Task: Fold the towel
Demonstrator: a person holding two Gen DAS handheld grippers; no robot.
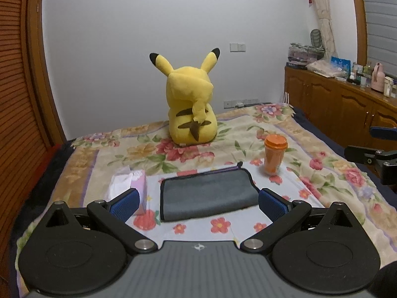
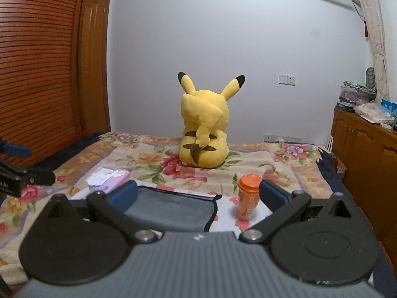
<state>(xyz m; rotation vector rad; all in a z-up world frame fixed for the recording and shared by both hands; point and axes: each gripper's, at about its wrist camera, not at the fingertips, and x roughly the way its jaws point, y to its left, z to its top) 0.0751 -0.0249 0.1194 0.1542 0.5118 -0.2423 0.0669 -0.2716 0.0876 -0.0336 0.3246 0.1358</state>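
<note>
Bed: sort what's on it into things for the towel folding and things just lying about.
For the job:
- grey towel, lying folded on the bedspread
- left gripper, open
- right gripper, open

Just lying about:
- yellow plush toy
- orange cup
- tissue pack
- floral bedspread

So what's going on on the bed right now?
A person holds both grippers open above the bed, neither touching anything. The left gripper frames the gray towel, which lies folded on the floral blanket between a tissue pack and an orange cup. The right gripper hovers alongside. A Pikachu plush sits behind.
</note>
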